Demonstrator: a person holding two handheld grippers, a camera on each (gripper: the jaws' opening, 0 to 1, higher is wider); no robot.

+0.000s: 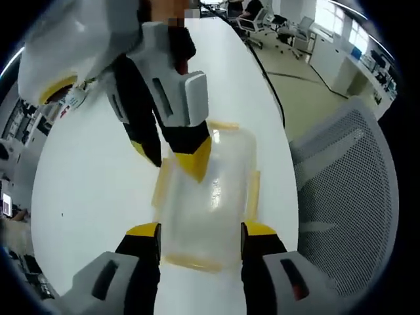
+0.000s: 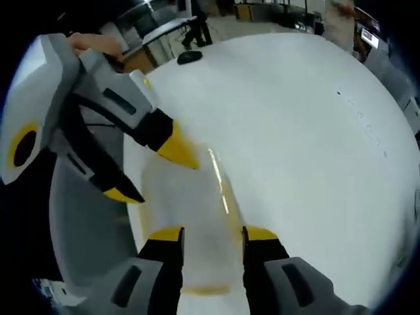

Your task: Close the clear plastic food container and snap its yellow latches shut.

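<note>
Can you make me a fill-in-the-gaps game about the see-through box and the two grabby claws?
1. The clear container sits on a ____ table.
2. The latches on the container's sides are coloured ____.
3. The tips of the left gripper and the right gripper are coloured ____.
4. Beside the table stands a grey mesh ____.

Missing words: white; yellow; yellow; chair

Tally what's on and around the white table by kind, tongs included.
Clear plastic container: 1
Tongs: 2, left tongs and right tongs
White table: 1
Mesh office chair beside the table: 1
Total: 5
</note>
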